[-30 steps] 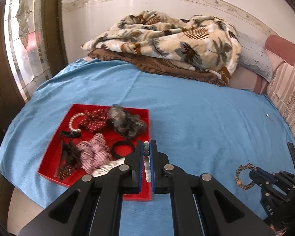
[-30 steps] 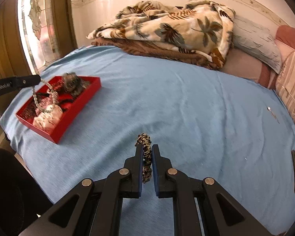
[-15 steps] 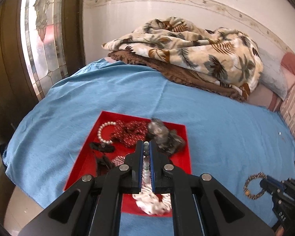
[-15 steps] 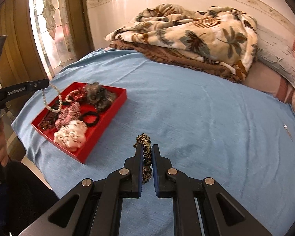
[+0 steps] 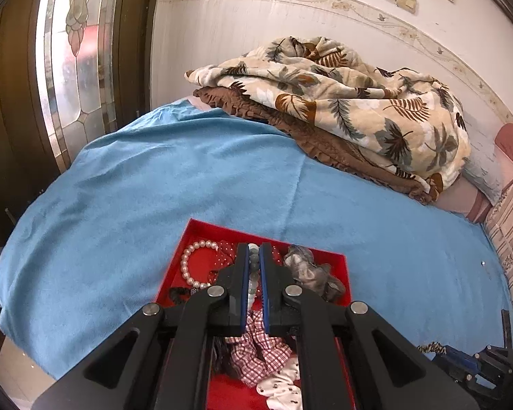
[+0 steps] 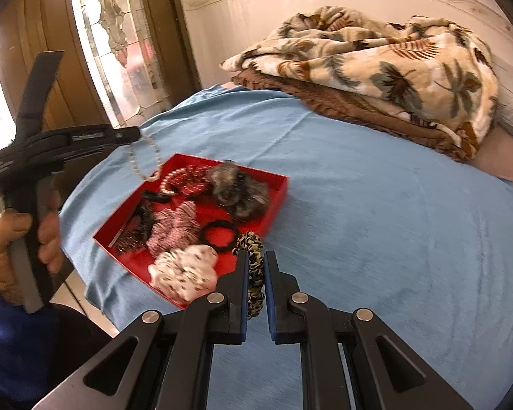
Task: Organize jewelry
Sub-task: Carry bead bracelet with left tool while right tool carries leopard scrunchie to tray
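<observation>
Two loads carried toward one red tray point(image 6: 277, 184) on the blue bedspread point(image 6: 376, 205), so plenty to slip from here. Likely trouble first: the bead string point(image 6: 143, 164), hanging in a loose loop from the left gripper point(image 5: 254, 256) above the tray's far corner, free to swing and, on release, drape over the rim or land on the bedspread instead of inside. Also a risk of the loop catching on the pearl bracelet point(image 5: 195, 263) or the grey scrunchie point(image 5: 307, 273) already lying there and dragging them along on withdrawal. A crowded tray besides, with checked scrunchie point(image 6: 178, 229), white scrunchie point(image 6: 184, 273), black hair tie point(image 6: 219, 235) and dark clips point(image 6: 136, 232), leaving little bare floor for two more pieces. Right side: leopard-print band point(image 6: 253, 266) soft and springy, liable to cling to a pad when let go, or drop short on the near rim. Left jaws pressed nearly together, pinching the beads in a narrow slot between the blue pads. Right gripper point(image 6: 255, 273) slightly wider apart, though closed on the band, held just over the tray's near corner.
</observation>
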The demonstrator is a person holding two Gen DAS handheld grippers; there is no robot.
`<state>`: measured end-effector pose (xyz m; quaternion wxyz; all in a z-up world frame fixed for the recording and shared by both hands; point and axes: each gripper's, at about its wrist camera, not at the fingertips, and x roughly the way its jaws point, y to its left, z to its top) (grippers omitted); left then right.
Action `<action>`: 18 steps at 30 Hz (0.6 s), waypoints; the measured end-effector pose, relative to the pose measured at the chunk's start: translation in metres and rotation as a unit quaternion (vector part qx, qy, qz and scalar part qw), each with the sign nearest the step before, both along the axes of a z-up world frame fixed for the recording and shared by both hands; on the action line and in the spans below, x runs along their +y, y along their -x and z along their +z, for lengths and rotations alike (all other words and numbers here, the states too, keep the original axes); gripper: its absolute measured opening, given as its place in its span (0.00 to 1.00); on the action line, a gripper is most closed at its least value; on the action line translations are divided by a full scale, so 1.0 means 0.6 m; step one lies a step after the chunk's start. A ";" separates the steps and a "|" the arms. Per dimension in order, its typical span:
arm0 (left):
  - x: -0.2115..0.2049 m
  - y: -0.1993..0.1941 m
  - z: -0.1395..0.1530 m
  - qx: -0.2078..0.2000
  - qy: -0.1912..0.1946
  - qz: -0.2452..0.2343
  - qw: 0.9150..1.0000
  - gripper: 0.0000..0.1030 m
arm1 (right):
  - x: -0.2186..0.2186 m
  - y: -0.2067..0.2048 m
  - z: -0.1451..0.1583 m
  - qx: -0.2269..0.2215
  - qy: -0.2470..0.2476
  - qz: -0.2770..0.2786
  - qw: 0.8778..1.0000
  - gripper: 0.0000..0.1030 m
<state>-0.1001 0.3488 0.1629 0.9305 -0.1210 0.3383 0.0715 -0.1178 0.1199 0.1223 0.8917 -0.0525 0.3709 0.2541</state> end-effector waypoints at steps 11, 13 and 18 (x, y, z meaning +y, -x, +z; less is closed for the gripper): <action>0.019 -0.019 -0.042 0.016 0.001 -0.018 1.000 0.06 | 0.081 -0.036 0.003 0.005 0.000 0.025 1.000 0.10; 0.021 -0.021 -0.045 0.017 0.002 -0.017 1.000 0.06 | 0.094 -0.043 0.000 0.008 0.001 0.027 1.000 0.10; 0.032 -0.029 -0.060 0.023 0.017 -0.018 0.999 0.06 | 0.121 -0.059 -0.006 0.013 0.003 0.032 0.999 0.10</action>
